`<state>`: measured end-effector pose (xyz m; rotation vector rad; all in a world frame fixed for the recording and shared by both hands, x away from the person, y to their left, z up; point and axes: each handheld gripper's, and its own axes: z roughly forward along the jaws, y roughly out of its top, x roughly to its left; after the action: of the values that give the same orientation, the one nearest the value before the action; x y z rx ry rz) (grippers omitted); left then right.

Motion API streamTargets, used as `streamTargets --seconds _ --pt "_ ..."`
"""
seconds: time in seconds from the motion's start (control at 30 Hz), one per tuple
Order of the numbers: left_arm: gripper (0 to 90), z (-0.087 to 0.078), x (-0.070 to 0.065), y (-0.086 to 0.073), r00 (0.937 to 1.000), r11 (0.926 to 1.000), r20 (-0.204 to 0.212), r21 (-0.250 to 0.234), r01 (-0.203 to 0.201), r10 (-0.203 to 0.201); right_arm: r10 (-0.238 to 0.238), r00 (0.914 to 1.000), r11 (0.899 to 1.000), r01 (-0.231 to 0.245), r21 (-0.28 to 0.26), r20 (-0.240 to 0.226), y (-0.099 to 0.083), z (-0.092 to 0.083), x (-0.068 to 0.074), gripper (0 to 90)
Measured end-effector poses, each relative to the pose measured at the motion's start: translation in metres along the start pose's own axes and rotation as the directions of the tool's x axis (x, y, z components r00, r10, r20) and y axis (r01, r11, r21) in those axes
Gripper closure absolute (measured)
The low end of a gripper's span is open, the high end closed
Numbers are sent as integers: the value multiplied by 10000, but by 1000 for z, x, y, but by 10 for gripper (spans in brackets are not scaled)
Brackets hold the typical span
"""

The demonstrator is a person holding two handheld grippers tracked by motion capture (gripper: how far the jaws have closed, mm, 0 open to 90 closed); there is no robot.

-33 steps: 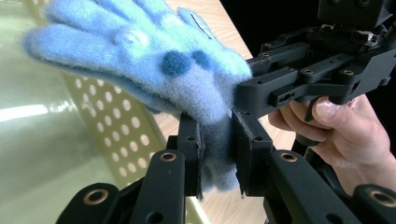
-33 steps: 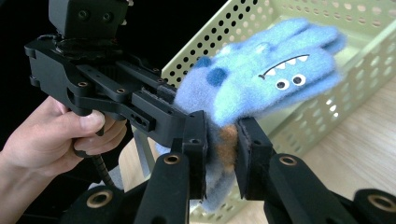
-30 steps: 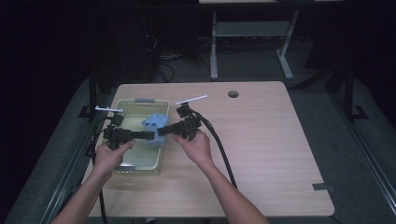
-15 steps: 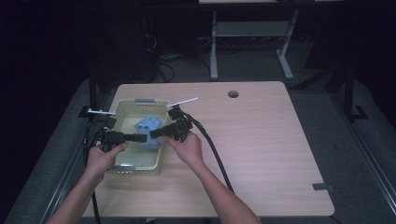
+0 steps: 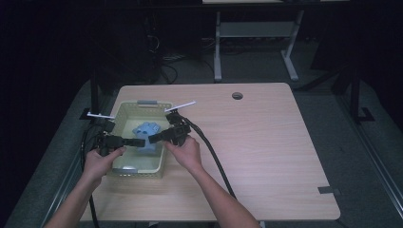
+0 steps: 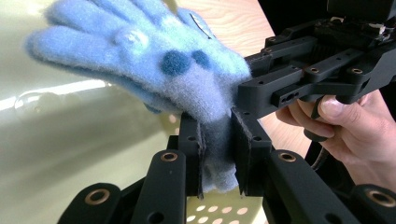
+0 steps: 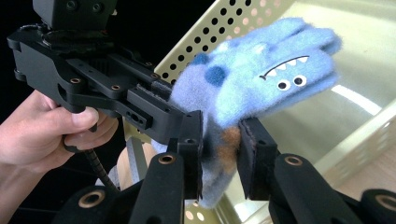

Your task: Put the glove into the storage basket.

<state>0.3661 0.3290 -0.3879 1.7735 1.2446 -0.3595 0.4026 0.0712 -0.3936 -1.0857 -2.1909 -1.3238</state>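
Both claws, left [image 6: 217, 158] and right [image 7: 220, 156], pinch the glove [image 5: 146, 135] over the basket [image 5: 124, 110]; the right has just been loosening, so next it should let go.

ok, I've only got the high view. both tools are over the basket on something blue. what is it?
Observer: A fuzzy blue glove with a monster face on it: white teeth and two googly eyes.
Operator: is the left tool actually gripping it?
Observer: Yes. The left tool has its pads clamped on the glove's cuff.
Operator: and the right?
Observer: The right tool pinches the same cuff from the opposite side, at an orange patch.
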Motion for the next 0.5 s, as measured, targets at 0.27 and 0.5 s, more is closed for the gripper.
streamTargets --seconds 0.27,0.5 --pt "747 -2 5 -1 9993 9998 -356 191 108 -101 42 9999 10000 -43 81 134 0 1 -3 720" --pt "748 2 14 0 9938 9975 -1109 687 150 -73 70 9998 10000 -71 49 190 -1 -2 -5 719"
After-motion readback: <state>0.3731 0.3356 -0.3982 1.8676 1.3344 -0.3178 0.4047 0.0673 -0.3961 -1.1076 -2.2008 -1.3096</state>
